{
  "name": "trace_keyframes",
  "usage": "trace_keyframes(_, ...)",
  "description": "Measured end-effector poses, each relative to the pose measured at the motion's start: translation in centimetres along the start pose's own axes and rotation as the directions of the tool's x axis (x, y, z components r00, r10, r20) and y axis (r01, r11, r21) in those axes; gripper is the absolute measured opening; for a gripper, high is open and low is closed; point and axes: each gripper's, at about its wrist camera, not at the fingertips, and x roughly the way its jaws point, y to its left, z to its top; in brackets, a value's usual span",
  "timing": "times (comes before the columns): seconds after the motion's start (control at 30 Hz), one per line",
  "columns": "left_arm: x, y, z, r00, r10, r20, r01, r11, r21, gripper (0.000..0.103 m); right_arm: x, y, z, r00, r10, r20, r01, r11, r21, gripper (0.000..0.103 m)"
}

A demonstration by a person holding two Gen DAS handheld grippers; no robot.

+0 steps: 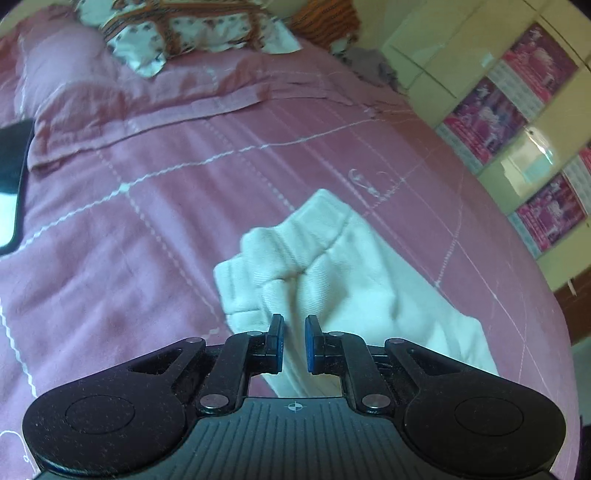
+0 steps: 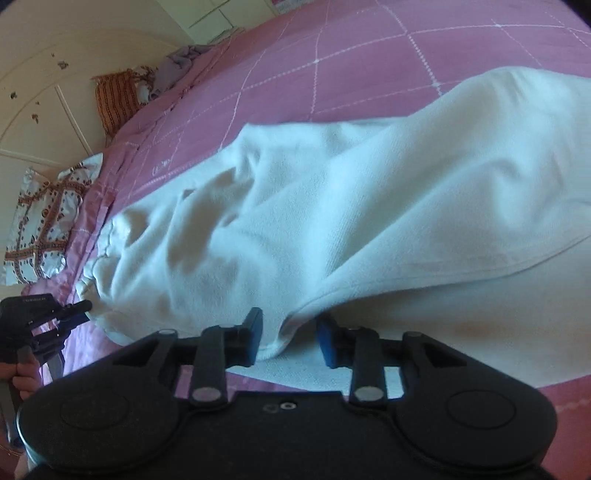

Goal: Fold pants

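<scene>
White pants (image 2: 332,206) lie on a pink quilted bedspread (image 2: 332,62). In the left wrist view their gathered waistband end (image 1: 295,243) lies bunched just ahead of my left gripper (image 1: 294,343), whose jaws stand a narrow gap apart with white cloth running between them. In the right wrist view my right gripper (image 2: 290,338) is open, its jaws either side of a raised fold edge of the pants. The left gripper (image 2: 74,314) also shows at the far left of that view, at the waistband.
A patterned white and brown pillow (image 1: 177,33) and an orange striped cushion (image 1: 325,22) lie at the head of the bed. A cream wall with pink posters (image 1: 491,110) runs along the bed's right side. A dark object (image 1: 13,184) sits at the left edge.
</scene>
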Motion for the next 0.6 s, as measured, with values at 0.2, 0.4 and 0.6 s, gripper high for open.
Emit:
trace_keyframes(0.2,1.0,-6.2,-4.0,0.988,-0.086,-0.127,0.101,0.987,0.123,0.01,-4.1,-6.7,0.7,0.996,-0.083,0.042,0.078,0.991,0.109,0.037)
trace_keyframes(0.4,3.8,-7.3,-7.9,0.97,-0.054,-0.236,0.079,0.992,0.096,0.009,-7.2,-13.6,1.0,0.984,-0.138,0.115,0.094,0.941,0.326,0.033)
trace_keyframes(0.6,3.8,-7.3,-8.1,0.97,-0.036,-0.24,0.064,0.992,0.109,0.006,-6.0,-17.5,2.3,0.964,-0.158,0.214,0.033,0.87,0.492,0.029)
